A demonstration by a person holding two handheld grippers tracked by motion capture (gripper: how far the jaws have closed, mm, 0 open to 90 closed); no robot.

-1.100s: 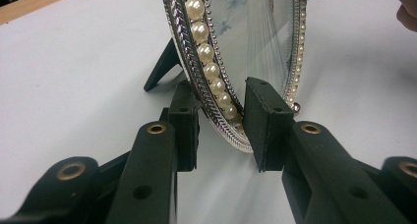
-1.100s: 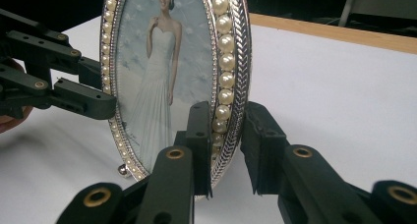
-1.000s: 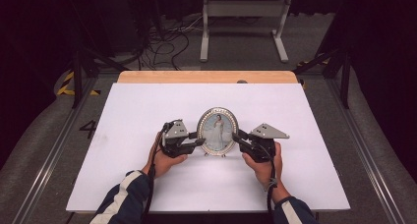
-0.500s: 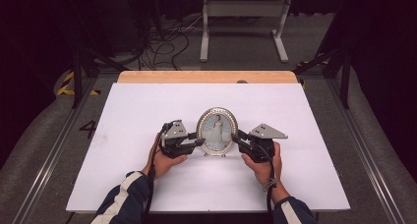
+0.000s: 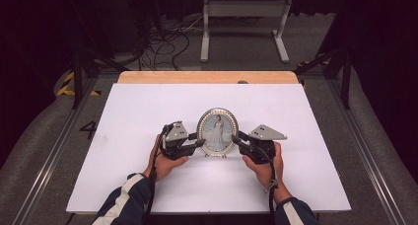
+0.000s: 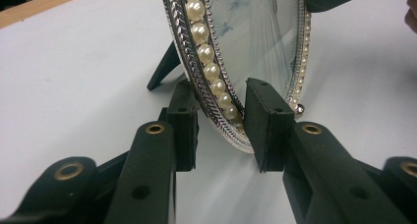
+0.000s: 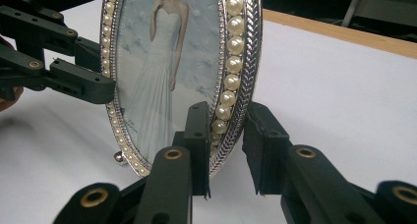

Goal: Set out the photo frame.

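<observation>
Both grippers are black. The left gripper [image 5: 199, 144] and the right gripper [image 5: 237, 139] each carry a grey three-cornered plate on top, dotted with small holes. A black cable trails from each down along the forearm. Close up, the jaws are matt black links joined by brass-coloured rivets, ending in blocky black pads [image 6: 268, 123]. The person wears dark navy sleeves [image 5: 121, 205] with white stripes running lengthwise.

A recording lab or studio: a white board [image 5: 148, 116] lies on a wooden table [image 5: 207, 77] between metal rails [image 5: 44, 161], with dark curtains around, loose cables [image 5: 167, 37] on the grey floor, and hazard tape [image 5: 66, 84].
</observation>
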